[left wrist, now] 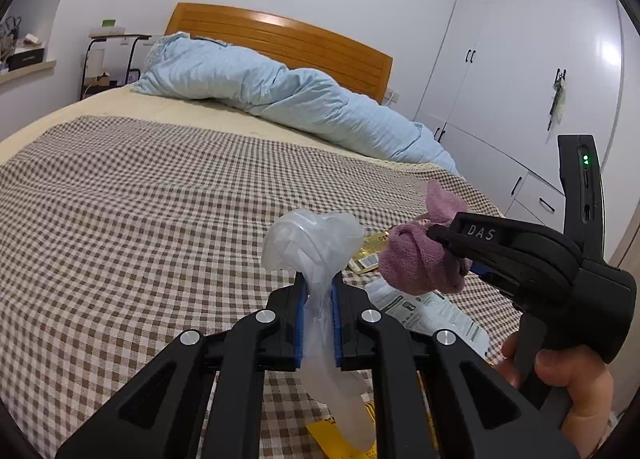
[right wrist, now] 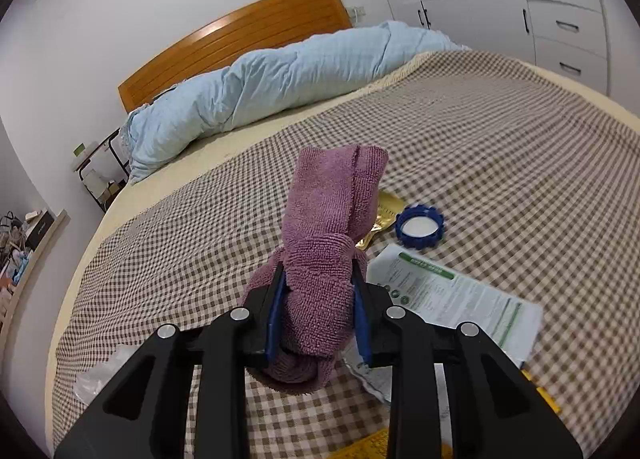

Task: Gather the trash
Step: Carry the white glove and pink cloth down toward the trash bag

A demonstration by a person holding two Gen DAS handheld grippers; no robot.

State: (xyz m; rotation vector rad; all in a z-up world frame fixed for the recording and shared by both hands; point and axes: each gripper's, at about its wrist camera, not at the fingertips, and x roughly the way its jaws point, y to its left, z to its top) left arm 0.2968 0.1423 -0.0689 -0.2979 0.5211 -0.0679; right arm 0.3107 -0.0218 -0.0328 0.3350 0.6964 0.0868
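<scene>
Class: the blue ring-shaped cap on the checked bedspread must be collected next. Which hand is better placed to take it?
Neither is free, but right: the blue cap lies just ahead of the right gripper, which grips a purple cloth; left gripper holds clear plastic.

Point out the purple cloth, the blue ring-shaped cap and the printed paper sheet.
purple cloth (right wrist: 320, 259), right wrist view, its knotted middle.
blue ring-shaped cap (right wrist: 420, 226), right wrist view, its white centre.
printed paper sheet (right wrist: 460, 299), right wrist view, its printed face.

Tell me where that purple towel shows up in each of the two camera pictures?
Left wrist view: the purple towel is at lower right, clamped in the right gripper, which comes in from the right.
Right wrist view: the purple towel fills the centre, bunched between that gripper's fingers.
Shared landmark: the wooden headboard behind the blue duvet.
</scene>
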